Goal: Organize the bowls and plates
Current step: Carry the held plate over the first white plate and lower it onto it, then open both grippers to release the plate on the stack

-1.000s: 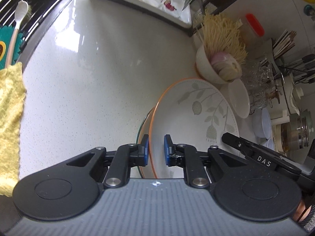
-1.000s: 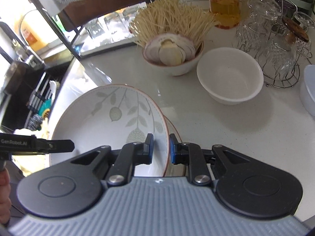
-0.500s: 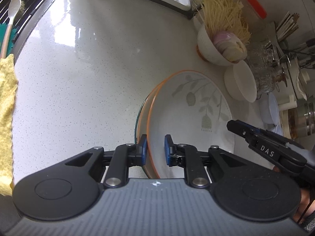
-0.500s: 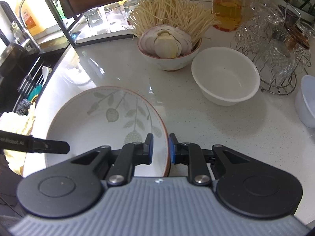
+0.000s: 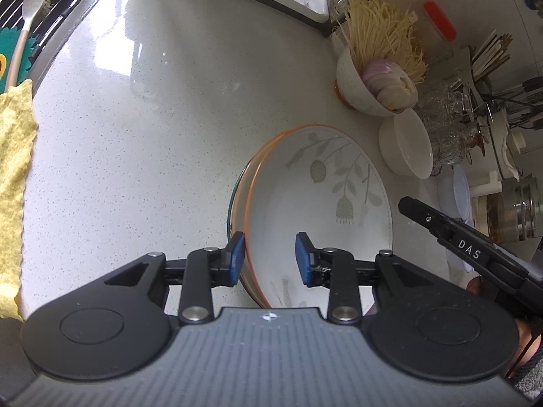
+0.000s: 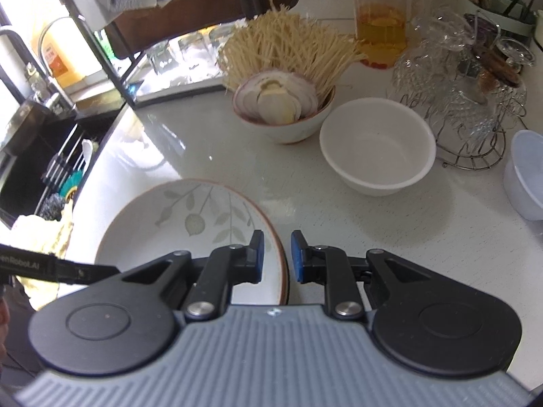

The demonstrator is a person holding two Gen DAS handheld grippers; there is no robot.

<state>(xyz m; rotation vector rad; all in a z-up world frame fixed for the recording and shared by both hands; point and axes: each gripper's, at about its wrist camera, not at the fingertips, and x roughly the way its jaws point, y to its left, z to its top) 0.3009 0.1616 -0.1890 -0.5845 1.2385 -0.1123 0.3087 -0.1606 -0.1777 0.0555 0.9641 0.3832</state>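
Note:
A white plate with a leaf pattern and orange rim [image 5: 322,200] lies on a second plate, whose rim shows under it, on the white counter [image 5: 152,129]. My left gripper [image 5: 269,257] is open, its pads on either side of the near left rim. My right gripper [image 6: 275,254] is open too, its pads straddling the plate's right rim [image 6: 275,237] without pressing it. An empty white bowl [image 6: 378,146] stands behind the plate, also in the left wrist view [image 5: 405,147].
A bowl of sliced onion and enoki mushrooms [image 6: 283,108] stands at the back. A rack of glasses [image 6: 461,101], an oil jar [image 6: 380,17] and a pale plastic bowl [image 6: 526,173] are at right. A yellow cloth [image 5: 13,169] and the sink [image 6: 44,156] are at left.
Both grippers lowered the leaf plate flat onto the plate beneath, then opened and let go of its rim.

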